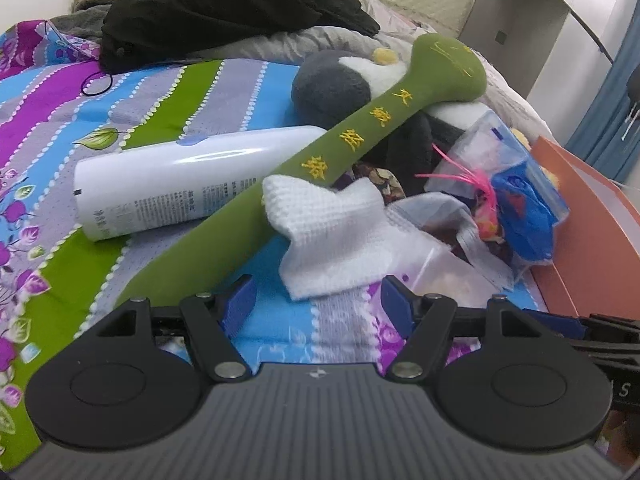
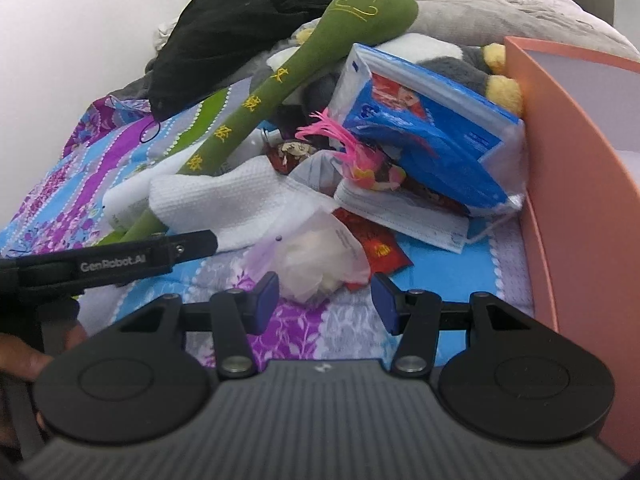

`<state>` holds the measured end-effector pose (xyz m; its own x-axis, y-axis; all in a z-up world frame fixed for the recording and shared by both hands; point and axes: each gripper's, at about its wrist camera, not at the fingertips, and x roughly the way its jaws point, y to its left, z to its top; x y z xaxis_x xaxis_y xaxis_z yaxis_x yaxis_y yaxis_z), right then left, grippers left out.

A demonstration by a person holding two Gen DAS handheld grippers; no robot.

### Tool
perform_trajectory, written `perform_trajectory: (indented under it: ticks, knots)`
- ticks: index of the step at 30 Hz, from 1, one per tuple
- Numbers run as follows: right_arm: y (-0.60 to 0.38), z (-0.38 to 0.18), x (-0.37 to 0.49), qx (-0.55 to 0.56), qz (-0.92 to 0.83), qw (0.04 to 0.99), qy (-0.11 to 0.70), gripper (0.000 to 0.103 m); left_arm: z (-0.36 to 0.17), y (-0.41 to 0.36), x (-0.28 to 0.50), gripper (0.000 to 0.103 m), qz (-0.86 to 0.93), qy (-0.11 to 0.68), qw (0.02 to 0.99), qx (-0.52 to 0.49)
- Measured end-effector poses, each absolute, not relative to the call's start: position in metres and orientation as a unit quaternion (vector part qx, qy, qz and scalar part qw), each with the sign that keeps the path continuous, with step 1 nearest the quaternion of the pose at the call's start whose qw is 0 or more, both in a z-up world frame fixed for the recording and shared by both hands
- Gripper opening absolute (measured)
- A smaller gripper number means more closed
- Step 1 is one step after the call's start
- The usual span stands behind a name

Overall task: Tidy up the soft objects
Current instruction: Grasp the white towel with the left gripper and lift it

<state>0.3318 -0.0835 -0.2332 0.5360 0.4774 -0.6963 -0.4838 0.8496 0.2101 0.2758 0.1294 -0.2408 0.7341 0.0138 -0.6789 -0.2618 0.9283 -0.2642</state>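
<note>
A long green plush stick [image 1: 352, 136] with yellow characters lies slanted over a pile on the bed; it also shows in the right wrist view [image 2: 280, 92]. A white waffle cloth [image 1: 332, 236] [image 2: 224, 196] lies against it. A grey and white plush toy [image 1: 340, 84] sits behind. My left gripper [image 1: 316, 304] is open and empty, just short of the cloth. My right gripper [image 2: 326, 300] is open and empty, in front of a clear bag with something white inside [image 2: 316, 260].
A white bottle [image 1: 188, 184] lies left of the stick. A blue tissue pack in a plastic bag [image 2: 432, 128], a face mask [image 2: 404, 216] and a red envelope [image 2: 380, 252] lie nearby. A pink box [image 2: 568, 152] stands on the right. Black clothing [image 1: 224, 8] is heaped behind.
</note>
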Motion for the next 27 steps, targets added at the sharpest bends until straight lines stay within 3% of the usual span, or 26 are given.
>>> perform_trajectory:
  ticks: [2,7,14,16,18,19,27]
  knots:
    - [-0.08,-0.235,0.337,-0.004,0.275,0.876,0.396,0.054,-0.244,0.133,0.281,0.072,0.073,0.356,0.913,-0.185]
    - [-0.072,-0.243,0.349,-0.001,0.28,0.872,0.402,0.054,-0.253,0.139,0.292,0.056,0.077,0.362,0.906,-0.206]
    - [-0.066,-0.248,0.357,0.012,0.274,0.866,0.419,0.054,-0.262,0.148,0.3,0.011,0.081,0.356,0.898,-0.247]
    - [-0.065,-0.249,0.357,0.02,0.278,0.864,0.419,0.05,-0.262,0.15,0.298,0.009,0.074,0.353,0.895,-0.262]
    - [-0.065,-0.248,0.355,0.02,0.278,0.866,0.415,0.034,-0.26,0.147,0.294,0.008,0.072,0.35,0.897,-0.26]
    - [-0.065,-0.247,0.354,0.024,0.283,0.865,0.414,0.02,-0.259,0.147,0.292,0.008,0.07,0.35,0.897,-0.262]
    - [-0.073,-0.237,0.331,0.017,0.284,0.869,0.404,0.018,-0.243,0.134,0.26,0.007,0.054,0.354,0.892,-0.275]
